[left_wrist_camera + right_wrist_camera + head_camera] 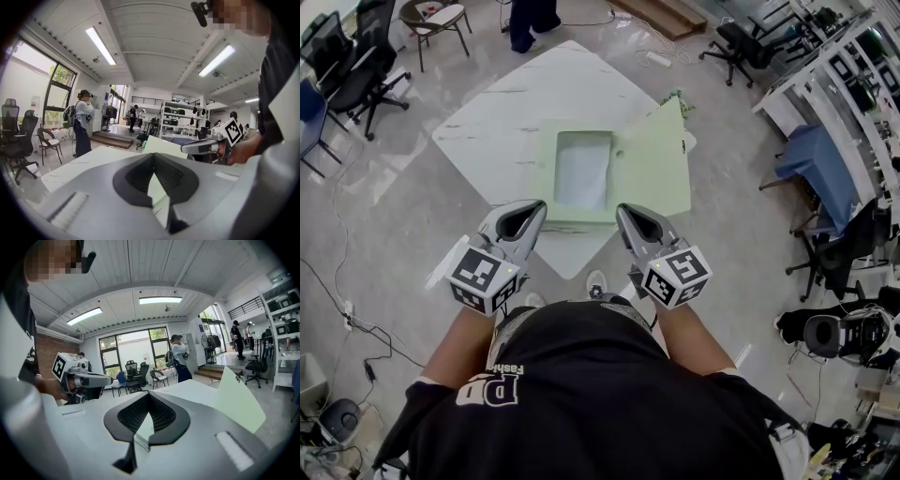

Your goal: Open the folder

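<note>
Folder point(546, 178) lies on the white table point(516, 103), just beyond both grippers. Its cover point(654, 164) on the right is lifted and tilted, not lying flat, and a pale sheet point(581, 169) shows in the left half. The left gripper point(534, 204) and right gripper point(625, 208) hover side by side over the near edge. Each has its jaws pressed together on nothing, and neither seems to touch the folder.

The opening looks partly done: the cover has yet to be laid flat to the right. To finish well, the right gripper should part its jaws and pinch the cover near its free edge. It should then swing the cover along an arc about the fold rather than dragging it sideways. Meanwhile the left gripper could rest its closed tips on the near left corner, clear of the sheet, so that the folder does not slide on the smooth top.
</note>
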A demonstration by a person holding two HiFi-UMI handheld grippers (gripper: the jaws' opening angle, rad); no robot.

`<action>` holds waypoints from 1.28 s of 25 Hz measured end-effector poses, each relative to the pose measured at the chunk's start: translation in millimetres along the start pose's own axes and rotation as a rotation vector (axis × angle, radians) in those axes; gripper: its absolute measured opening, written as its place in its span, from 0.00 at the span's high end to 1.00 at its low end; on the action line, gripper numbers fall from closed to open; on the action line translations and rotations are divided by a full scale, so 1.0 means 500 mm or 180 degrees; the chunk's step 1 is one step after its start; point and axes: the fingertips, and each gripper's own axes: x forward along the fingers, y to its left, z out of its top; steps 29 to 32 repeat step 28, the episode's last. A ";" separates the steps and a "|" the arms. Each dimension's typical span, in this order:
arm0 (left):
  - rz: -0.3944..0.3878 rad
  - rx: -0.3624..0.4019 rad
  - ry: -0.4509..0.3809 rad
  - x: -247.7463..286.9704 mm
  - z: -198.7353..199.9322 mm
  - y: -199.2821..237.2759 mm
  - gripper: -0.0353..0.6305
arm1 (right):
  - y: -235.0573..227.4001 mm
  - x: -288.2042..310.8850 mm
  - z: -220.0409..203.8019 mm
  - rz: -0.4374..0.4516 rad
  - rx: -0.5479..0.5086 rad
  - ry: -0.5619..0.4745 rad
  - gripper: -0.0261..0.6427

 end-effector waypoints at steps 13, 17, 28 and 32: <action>0.0014 0.0024 0.0028 0.002 -0.010 0.000 0.87 | -0.003 0.005 -0.016 0.0007 0.0001 0.0041 0.96; 0.0014 0.0030 0.0029 0.003 -0.010 0.002 0.87 | -0.003 0.006 -0.018 -0.0004 0.0008 0.0040 0.96; 0.0015 0.0020 0.0050 0.004 -0.012 -0.006 0.87 | -0.008 -0.001 -0.021 -0.0028 0.0028 0.0051 0.96; 0.0015 0.0020 0.0050 0.004 -0.012 -0.006 0.87 | -0.008 -0.001 -0.021 -0.0028 0.0028 0.0051 0.96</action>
